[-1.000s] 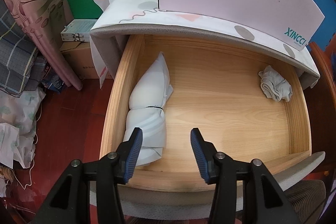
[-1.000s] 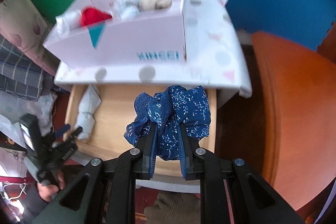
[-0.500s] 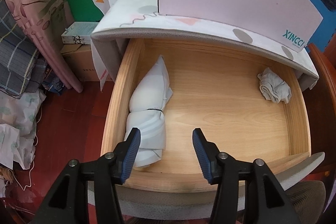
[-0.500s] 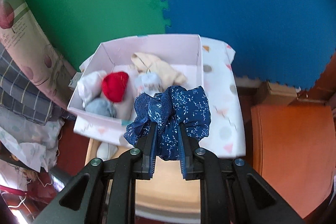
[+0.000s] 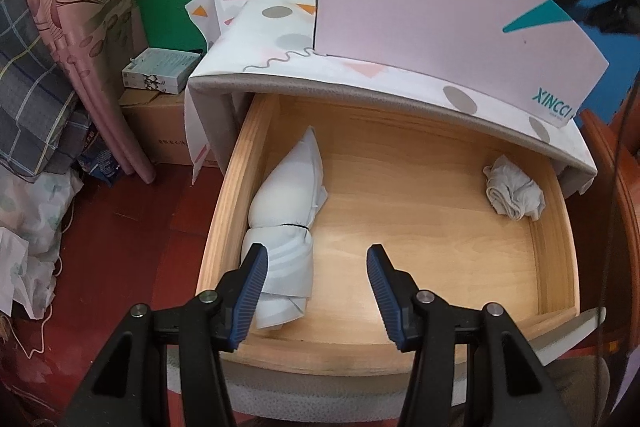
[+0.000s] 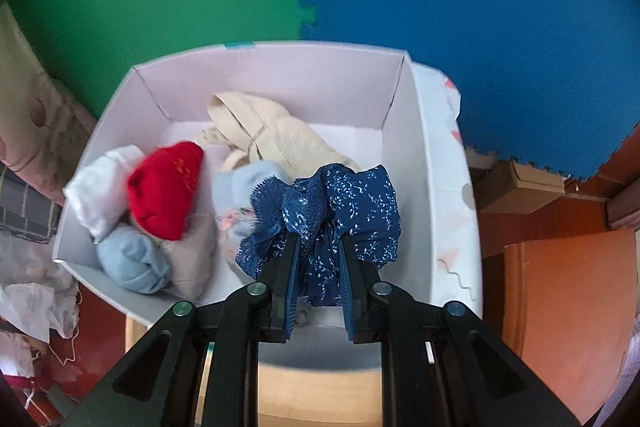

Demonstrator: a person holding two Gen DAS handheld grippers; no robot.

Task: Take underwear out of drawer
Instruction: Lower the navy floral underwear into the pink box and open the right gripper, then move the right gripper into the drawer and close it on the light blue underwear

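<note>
My right gripper point(image 6: 318, 247) is shut on blue floral underwear point(image 6: 352, 211) and holds it over the right part of the pale pink box point(image 6: 408, 131). The box holds red point(image 6: 168, 195), white, light blue and beige rolled garments. In the left wrist view the wooden drawer point(image 5: 400, 211) is pulled open. A white bundle tied with a black band point(image 5: 288, 215) lies along its left side and a small grey crumpled garment point(image 5: 514, 193) lies at its right rear. My left gripper point(image 5: 316, 267) is open and empty above the drawer's front.
The box point(image 5: 440, 23) stands on the patterned cloth top point(image 5: 280, 39) above the drawer. Cardboard boxes point(image 5: 160, 131), bedding and a pink curtain are at the left on the red floor. An orange chair point(image 6: 568, 307) stands to the right.
My right gripper has carried the blue underwear up from over the drawer to over the box on top. My left gripper has stayed open above the drawer's front.
</note>
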